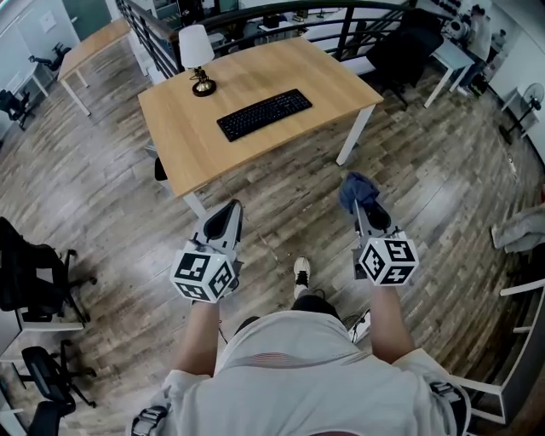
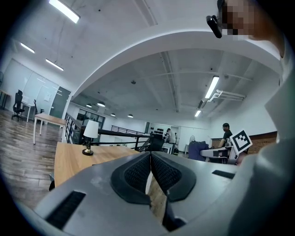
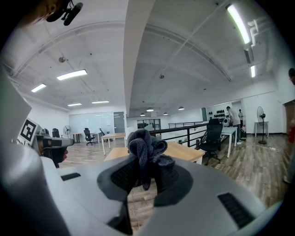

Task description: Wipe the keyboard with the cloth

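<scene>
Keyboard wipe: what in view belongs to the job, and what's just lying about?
Job:
keyboard, on the wooden table
blue cloth, clamped in the right gripper

Lying about:
table lamp, on the same table
black office chairs
far table
left gripper, shut and empty

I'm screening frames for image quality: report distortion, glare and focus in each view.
Head view: fisheye bends the floor planks; light even, keyboard sharp. Left gripper view: dark round vignette, ceiling lights blown out, shut left claw soft up close. Right gripper view: same vignette and glare; cloth in the right claw slightly blurred.
</scene>
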### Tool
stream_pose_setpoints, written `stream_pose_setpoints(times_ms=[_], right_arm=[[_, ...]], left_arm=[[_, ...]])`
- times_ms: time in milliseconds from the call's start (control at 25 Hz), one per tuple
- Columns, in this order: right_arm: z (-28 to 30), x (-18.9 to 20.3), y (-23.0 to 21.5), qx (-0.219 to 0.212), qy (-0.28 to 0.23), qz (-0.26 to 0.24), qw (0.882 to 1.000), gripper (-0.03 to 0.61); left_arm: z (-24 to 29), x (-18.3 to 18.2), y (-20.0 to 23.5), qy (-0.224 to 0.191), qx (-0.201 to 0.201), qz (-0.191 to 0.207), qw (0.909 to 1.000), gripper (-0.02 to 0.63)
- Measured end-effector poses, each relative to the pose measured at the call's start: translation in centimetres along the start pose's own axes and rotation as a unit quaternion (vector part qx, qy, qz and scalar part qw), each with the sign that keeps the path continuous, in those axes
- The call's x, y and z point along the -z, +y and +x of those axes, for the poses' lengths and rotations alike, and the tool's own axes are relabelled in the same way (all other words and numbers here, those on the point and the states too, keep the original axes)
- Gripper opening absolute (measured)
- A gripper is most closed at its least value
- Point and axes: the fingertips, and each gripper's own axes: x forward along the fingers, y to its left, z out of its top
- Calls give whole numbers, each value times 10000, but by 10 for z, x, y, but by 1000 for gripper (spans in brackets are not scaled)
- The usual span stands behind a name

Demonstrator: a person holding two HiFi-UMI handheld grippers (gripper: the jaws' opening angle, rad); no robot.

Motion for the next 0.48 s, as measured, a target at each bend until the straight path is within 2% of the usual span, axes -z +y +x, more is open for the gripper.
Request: stream_pose_setpoints(times_ms=[480], right_arm=[[138, -38, -67, -548, 92, -29, 9985, 129]], left_arm=[[122, -26, 39, -19, -539, 59, 9985, 15]])
